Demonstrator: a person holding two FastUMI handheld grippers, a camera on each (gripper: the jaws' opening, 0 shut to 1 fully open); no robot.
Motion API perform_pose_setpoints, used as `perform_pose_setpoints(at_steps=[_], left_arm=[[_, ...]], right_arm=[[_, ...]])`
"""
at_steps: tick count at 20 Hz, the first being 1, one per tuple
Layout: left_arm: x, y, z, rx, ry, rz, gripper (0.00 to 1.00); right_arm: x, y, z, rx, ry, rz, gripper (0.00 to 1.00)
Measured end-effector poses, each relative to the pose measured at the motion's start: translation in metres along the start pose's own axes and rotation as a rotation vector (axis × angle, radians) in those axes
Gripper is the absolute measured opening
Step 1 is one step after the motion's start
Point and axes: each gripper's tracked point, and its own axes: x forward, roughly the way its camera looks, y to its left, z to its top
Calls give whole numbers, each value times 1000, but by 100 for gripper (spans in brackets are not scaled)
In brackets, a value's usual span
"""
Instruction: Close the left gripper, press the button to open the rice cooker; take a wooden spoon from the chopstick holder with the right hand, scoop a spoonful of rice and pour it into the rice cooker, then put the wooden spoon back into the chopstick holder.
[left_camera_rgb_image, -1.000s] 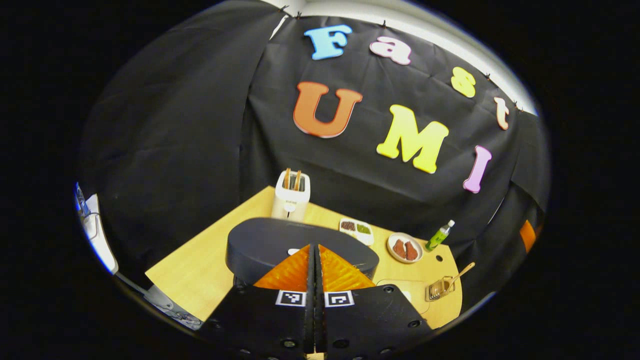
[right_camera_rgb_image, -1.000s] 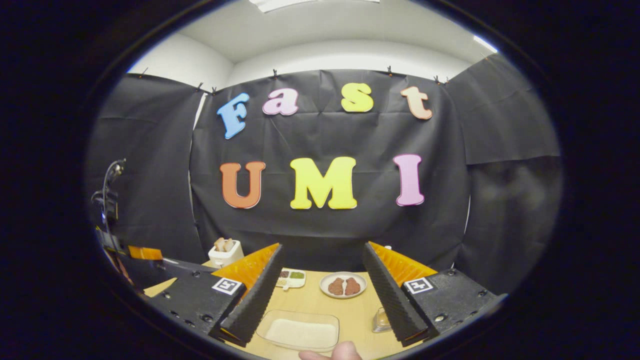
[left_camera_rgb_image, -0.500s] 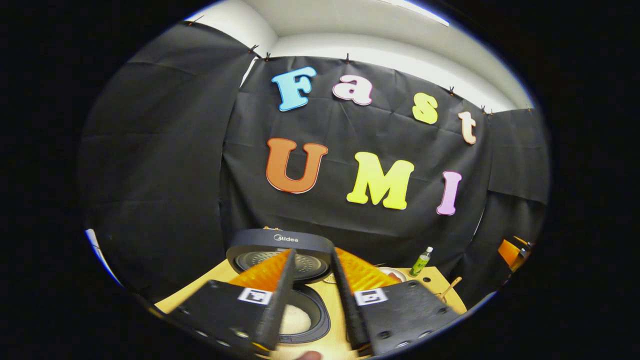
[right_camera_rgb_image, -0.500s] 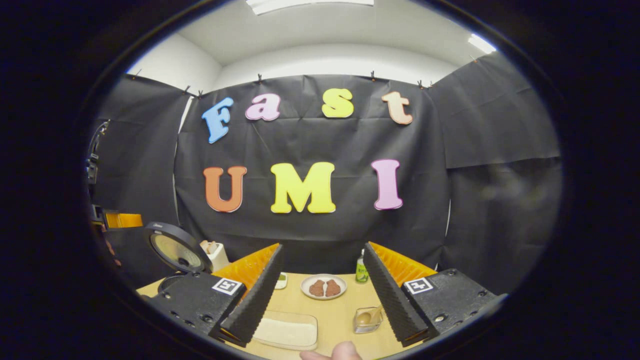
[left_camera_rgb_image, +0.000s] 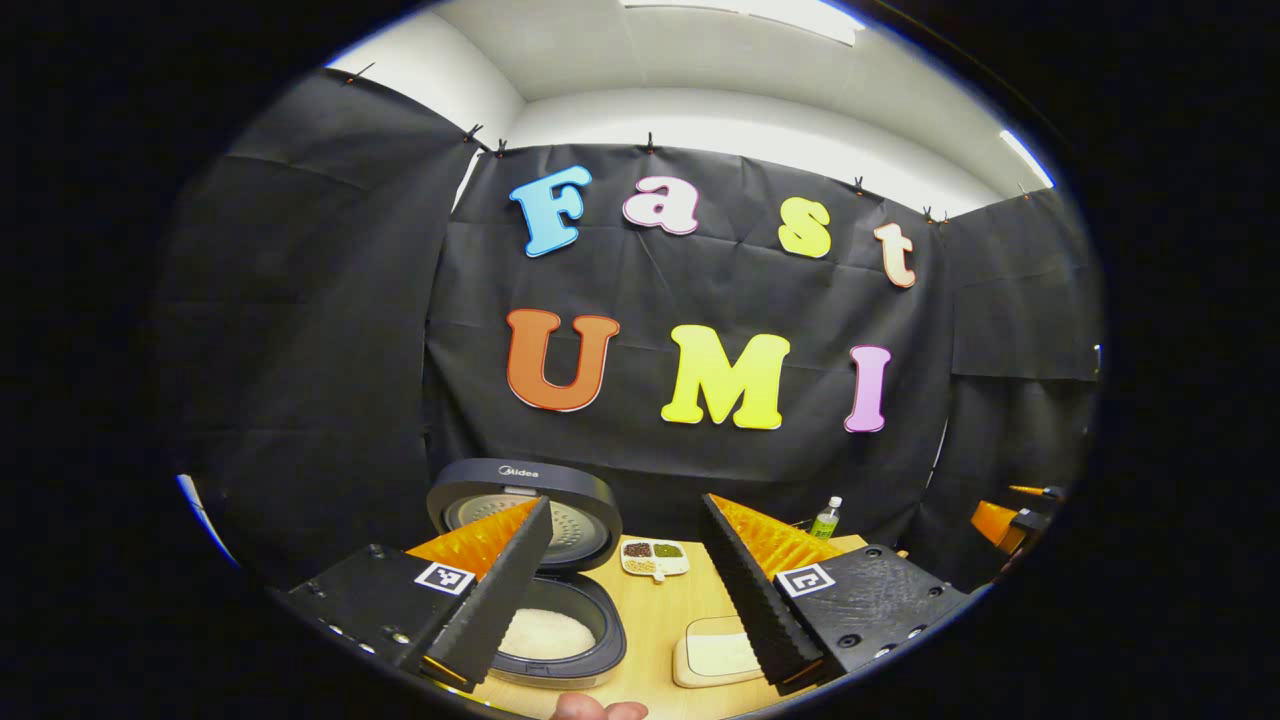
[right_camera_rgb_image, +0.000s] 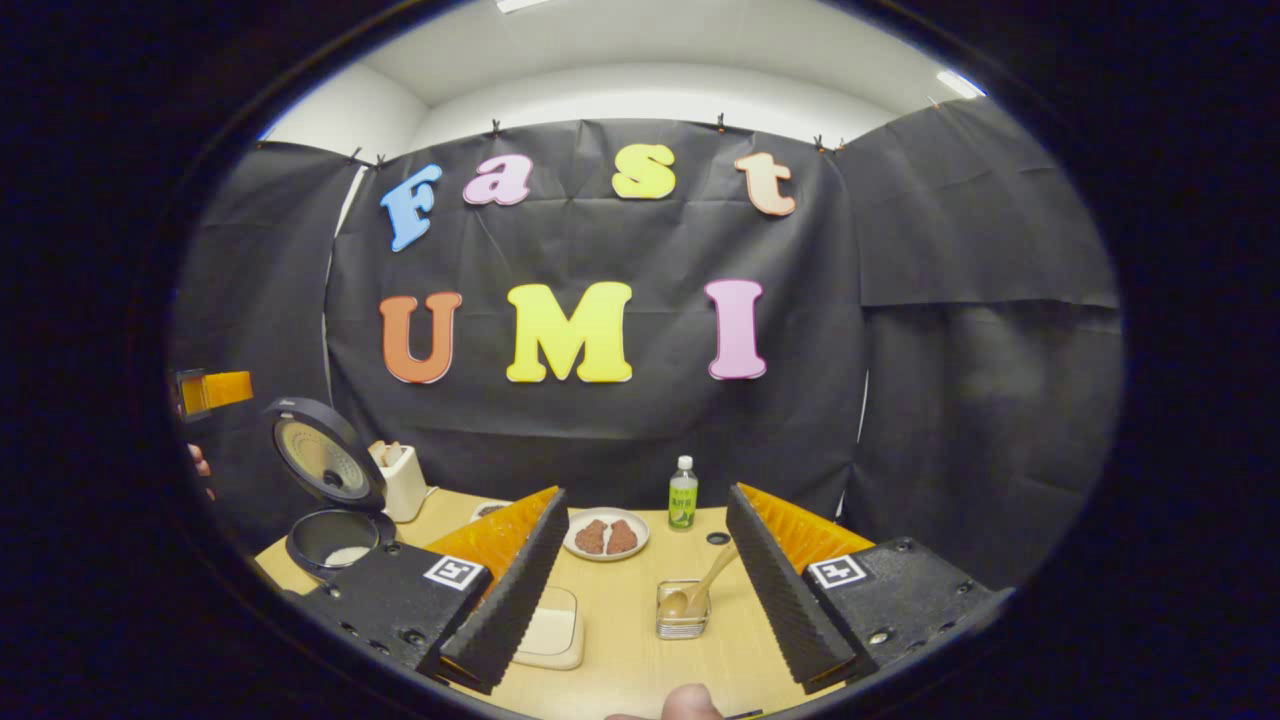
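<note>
A light wooden table (right_camera_rgb_image: 620, 640) carries all items. At its far left stands the rice cooker (right_camera_rgb_image: 330, 540), lid raised, white rice visible in the pot. Just beyond it, at the far edge, sits a white toaster (right_camera_rgb_image: 403, 482). A shallow tray of rice (right_camera_rgb_image: 552, 630) lies near the front, left of centre. A divided dish of grains (left_camera_rgb_image: 655, 556) rests further back. A plate of brown food (right_camera_rgb_image: 605, 535) and a green bottle (right_camera_rgb_image: 683, 494), upright, occupy the far centre. The chopstick holder (right_camera_rgb_image: 682, 612) sits right of centre, with a wooden spoon (right_camera_rgb_image: 700, 590) leaning inside.
</note>
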Motion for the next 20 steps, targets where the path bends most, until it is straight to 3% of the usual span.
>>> perform_pose_setpoints(at_steps=[8, 16, 18, 20], left_arm=[[3, -21, -12, 37, 23, 28, 94], [43, -28, -22, 36, 75, 83, 94], [50, -31, -26, 42, 87, 94, 94], [59, -33, -28, 51, 92, 102, 95]], right_arm=[[43, -36, -53, 66, 116, -3, 100], [130, -75, -124, 171, 250, -3, 100], [152, -80, -144, 203, 287, 3, 94], [171, -84, -164, 231, 327, 5, 94]])
